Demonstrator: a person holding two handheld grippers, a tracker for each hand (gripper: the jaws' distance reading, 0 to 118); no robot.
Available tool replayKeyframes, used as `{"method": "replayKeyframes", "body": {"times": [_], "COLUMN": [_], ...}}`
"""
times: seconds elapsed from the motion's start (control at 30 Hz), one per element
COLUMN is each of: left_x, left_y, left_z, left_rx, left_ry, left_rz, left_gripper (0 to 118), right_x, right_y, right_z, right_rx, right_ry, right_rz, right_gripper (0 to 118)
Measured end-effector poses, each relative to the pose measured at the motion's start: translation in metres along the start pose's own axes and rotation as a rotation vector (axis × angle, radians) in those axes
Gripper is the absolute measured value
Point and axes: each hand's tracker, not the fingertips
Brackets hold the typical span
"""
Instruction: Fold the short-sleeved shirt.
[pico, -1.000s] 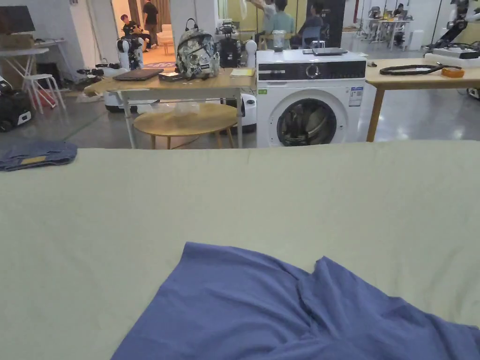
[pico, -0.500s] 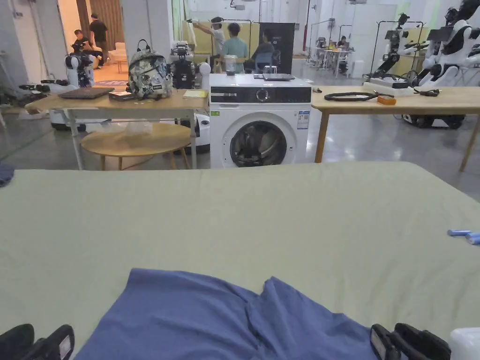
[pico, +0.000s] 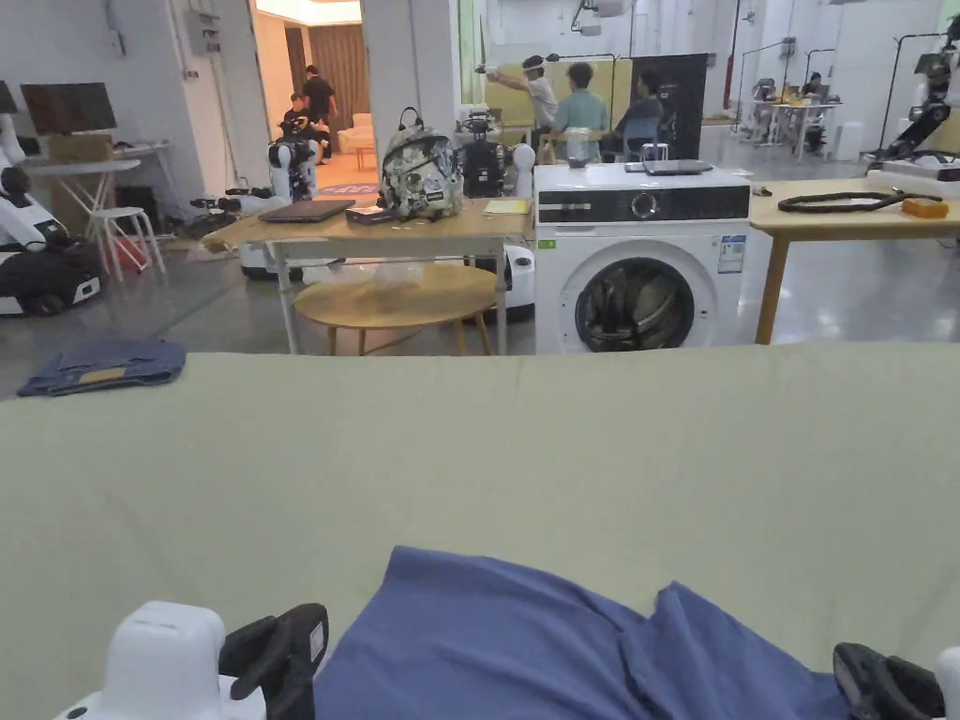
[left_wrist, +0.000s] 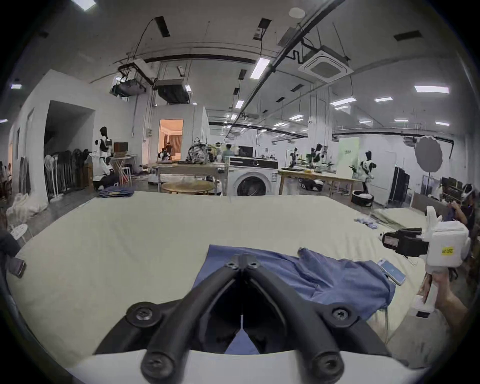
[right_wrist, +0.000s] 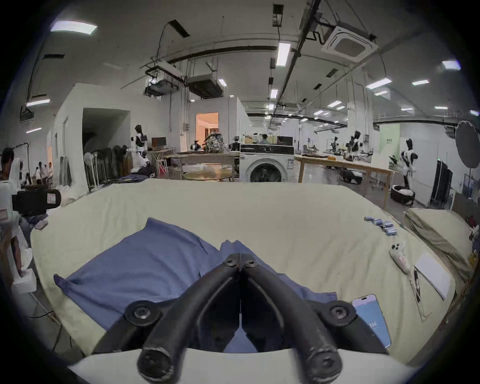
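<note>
A blue short-sleeved shirt (pico: 525, 637) lies crumpled on the pale green bed cover (pico: 469, 441) near the front edge, with a fold ridge down its middle. My left gripper (pico: 291, 647) hovers by the shirt's left edge. In the left gripper view its jaws (left_wrist: 241, 262) are shut, held above the shirt (left_wrist: 324, 275) with nothing between them. My right gripper (pico: 867, 675) is at the shirt's right side. Its jaws (right_wrist: 240, 258) meet over the shirt (right_wrist: 145, 259) and hold nothing. A hand holds the right gripper (left_wrist: 389, 241) up above the bed.
A phone (right_wrist: 371, 319) lies just right of the shirt. A white controller (right_wrist: 398, 256), a white pad (right_wrist: 432, 275) and small blue items (right_wrist: 381, 224) sit along the right edge. Folded blue cloth (pico: 103, 364) rests at the far left corner. A washing machine (pico: 642, 253) stands beyond.
The head camera has swung about. Both grippers have come up into the bottom corners of the head view, the left one higher now. The shirt lies as before.
</note>
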Motion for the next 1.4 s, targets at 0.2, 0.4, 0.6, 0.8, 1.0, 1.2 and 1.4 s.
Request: {"method": "replayKeyframes", "body": {"times": [0.2, 0.4, 0.6, 0.8, 1.0, 1.2, 1.4], "left_x": [-0.052, -0.103, -0.106, -0.086, -0.090, -0.101, -0.106], "left_y": [-0.029, -0.086, -0.141, -0.159, -0.162, -0.161, -0.159], "left_z": [0.032, 0.062, 0.043, 0.021, 0.020, 0.016, 0.016], "left_rx": [-0.071, -0.235, -0.392, -0.464, -0.465, -0.507, -0.526], "left_ry": [0.100, 0.183, 0.190, 0.219, 0.188, 0.162, 0.137], "left_rz": [0.149, 0.396, 0.502, 0.419, 0.442, 0.451, 0.540], "left_gripper": [17, 49, 49, 11, 4, 4, 4], "right_x": [0.005, 0.008, 0.007, 0.012, 0.045, 0.087, 0.111], "right_y": [-0.006, -0.018, -0.020, -0.023, -0.002, 0.026, 0.007], "right_z": [0.007, 0.005, 0.003, 0.003, -0.025, -0.131, -0.228], "right_rx": [-0.028, -0.083, -0.114, -0.137, -0.213, -0.516, -0.791], "right_ry": [0.017, -0.025, 0.000, -0.013, 0.119, 0.089, 0.041], "right_rz": [-0.024, -0.068, -0.097, -0.107, -0.210, -0.038, -0.027], "right_gripper": [0, 0, 0, 0, 0, 71, 68]}}
